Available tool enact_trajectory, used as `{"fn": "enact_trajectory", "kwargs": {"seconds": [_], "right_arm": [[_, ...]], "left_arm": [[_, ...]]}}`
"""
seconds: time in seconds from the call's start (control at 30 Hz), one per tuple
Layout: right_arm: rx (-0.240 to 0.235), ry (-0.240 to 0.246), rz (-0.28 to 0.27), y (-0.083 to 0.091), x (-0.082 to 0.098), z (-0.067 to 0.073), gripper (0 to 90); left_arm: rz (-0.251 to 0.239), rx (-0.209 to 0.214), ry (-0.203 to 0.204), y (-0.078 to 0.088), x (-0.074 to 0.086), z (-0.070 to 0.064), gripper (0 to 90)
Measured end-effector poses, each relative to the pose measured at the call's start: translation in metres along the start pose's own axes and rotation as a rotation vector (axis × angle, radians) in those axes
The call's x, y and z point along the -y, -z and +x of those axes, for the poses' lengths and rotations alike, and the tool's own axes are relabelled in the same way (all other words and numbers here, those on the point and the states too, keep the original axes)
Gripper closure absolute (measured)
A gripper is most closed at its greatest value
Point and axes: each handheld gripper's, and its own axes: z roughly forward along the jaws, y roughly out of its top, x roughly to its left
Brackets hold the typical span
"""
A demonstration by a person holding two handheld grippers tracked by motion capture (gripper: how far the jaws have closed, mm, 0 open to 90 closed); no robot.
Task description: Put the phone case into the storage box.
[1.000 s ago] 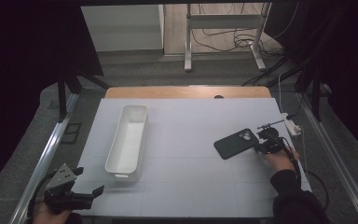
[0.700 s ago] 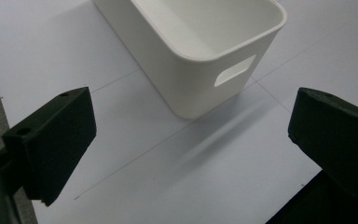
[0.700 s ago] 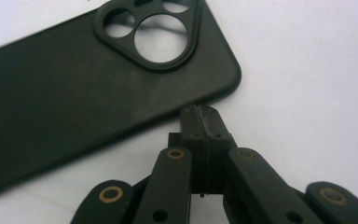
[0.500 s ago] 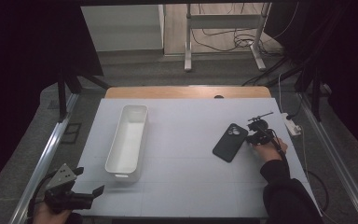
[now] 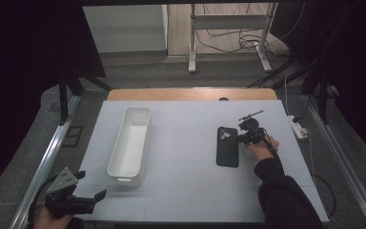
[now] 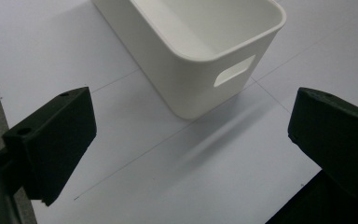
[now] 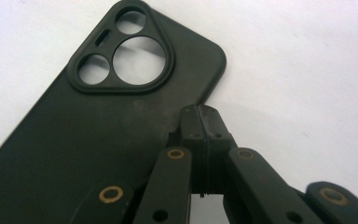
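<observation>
Here, the right gripper has its jaws pinched together on the long edge of the flat black rubbery phone case (camera cut-outs at its twelve o'clock end); it lies on the white table, at three o'clock from the long white plastic bin; the left gripper, at the bin's seven o'clock, gapes wide, grasping nothing.

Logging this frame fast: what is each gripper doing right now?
Left gripper: open, holding nothing, near the white bin.
Right gripper: shut on the edge of the black phone case.
</observation>
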Motion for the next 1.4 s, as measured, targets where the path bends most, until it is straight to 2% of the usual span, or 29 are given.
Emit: {"fn": "enact_trajectory", "kwargs": {"seconds": [0.33, 0.63, 0.93, 1.03, 1.2, 1.4], "right_arm": [[-0.065, 0.045, -0.010, -0.009, -0.011, 0.024, 89.6], [-0.120, 0.114, -0.009, -0.011, -0.014, 0.043, 89.6], [-0.159, 0.178, -0.004, -0.013, -0.016, 0.061, 89.6], [-0.146, 0.209, 0.003, -0.014, -0.016, 0.065, 89.6], [-0.138, 0.203, -0.014, -0.007, -0.016, 0.064, 87.4], [-0.152, 0.179, -0.044, 0.014, -0.012, 0.063, 75.3]], "left_arm": [[0.000, 0.000, -0.003, 0.000, 0.000, 0.000, 1.6], [0.000, 0.002, -0.004, 0.000, 0.000, 0.000, 1.7], [0.000, 0.002, -0.005, 0.000, 0.000, 0.000, 1.7], [0.000, 0.004, -0.005, 0.000, 0.000, 0.000, 1.8], [-0.005, 0.002, 0.000, 0.001, 0.001, 0.000, 1.7], [-0.009, 0.004, 0.006, 0.001, 0.001, 0.001, 1.7]]}}
